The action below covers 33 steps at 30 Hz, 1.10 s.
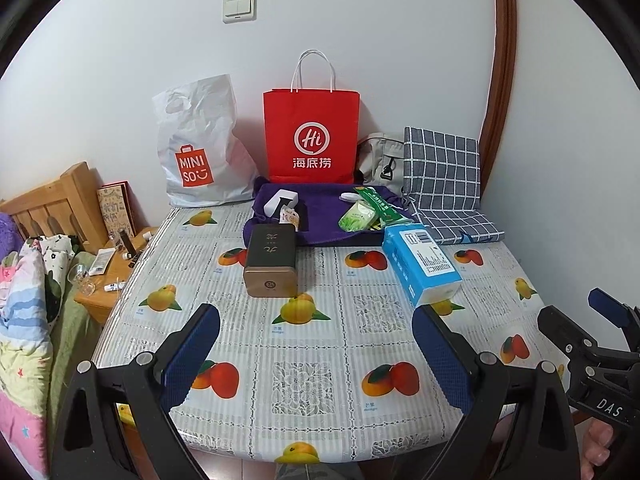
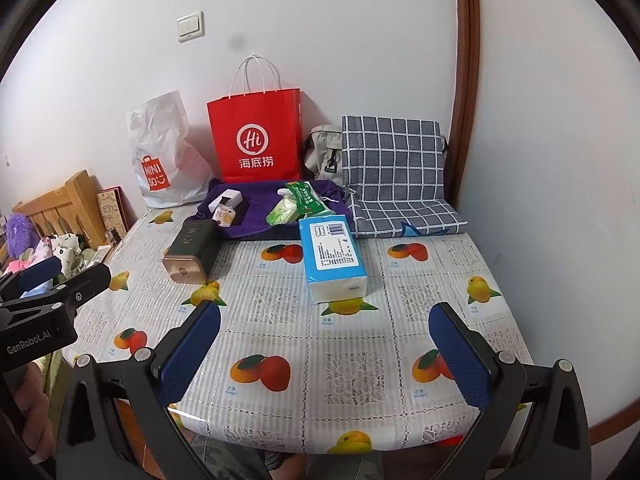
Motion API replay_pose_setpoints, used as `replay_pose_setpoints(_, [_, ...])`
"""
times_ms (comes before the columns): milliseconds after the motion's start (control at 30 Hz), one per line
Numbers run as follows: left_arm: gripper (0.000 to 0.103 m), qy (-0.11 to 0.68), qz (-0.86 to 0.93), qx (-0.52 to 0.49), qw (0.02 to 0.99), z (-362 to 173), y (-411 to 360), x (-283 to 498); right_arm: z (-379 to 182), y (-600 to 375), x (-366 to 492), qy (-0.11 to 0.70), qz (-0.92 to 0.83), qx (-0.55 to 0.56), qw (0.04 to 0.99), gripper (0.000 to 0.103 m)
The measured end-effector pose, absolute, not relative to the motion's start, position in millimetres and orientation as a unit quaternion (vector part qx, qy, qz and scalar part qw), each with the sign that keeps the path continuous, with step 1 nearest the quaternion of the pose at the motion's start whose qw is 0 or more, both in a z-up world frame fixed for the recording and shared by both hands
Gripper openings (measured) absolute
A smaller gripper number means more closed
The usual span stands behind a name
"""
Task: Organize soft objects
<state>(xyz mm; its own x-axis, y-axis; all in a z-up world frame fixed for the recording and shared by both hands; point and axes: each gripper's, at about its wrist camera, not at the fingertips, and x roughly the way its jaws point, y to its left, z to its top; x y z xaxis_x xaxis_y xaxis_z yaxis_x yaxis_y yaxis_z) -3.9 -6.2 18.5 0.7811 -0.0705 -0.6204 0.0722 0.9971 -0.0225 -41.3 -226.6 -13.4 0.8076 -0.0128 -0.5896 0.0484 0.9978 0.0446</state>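
Note:
A blue tissue pack [image 1: 420, 264] [image 2: 334, 254] lies on the fruit-print tablecloth [image 1: 304, 360] [image 2: 360, 344]. Behind it a purple cloth [image 1: 324, 216] [image 2: 260, 208] carries green wipe packs [image 1: 360, 214] [image 2: 294, 206], a white box [image 1: 280, 202] [image 2: 226, 200] and a small snack packet [image 1: 289, 216] [image 2: 225, 216]. A grey checked cushion [image 1: 444, 184] [image 2: 394, 176] leans at the back right. My left gripper [image 1: 316, 356] and right gripper [image 2: 324, 354] both stand open over the table's near part, holding nothing.
A dark tin [image 1: 271, 264] [image 2: 190, 254] lies mid-table. A red paper bag [image 1: 312, 136] [image 2: 256, 136], a white plastic bag [image 1: 200, 148] [image 2: 164, 156] and a beige bag [image 1: 380, 160] [image 2: 322, 156] stand against the wall. Left of the table are a cluttered nightstand [image 1: 108, 264] and bedding [image 1: 24, 300].

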Motion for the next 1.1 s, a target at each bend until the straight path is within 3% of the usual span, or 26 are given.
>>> replay_pose_setpoints(1100, [0.097,0.329,-0.038,0.002,0.944,17.2,-4.8,-5.3,-16.0,-225.4,-41.9,0.31,-0.014,0.029,0.95,0.102])
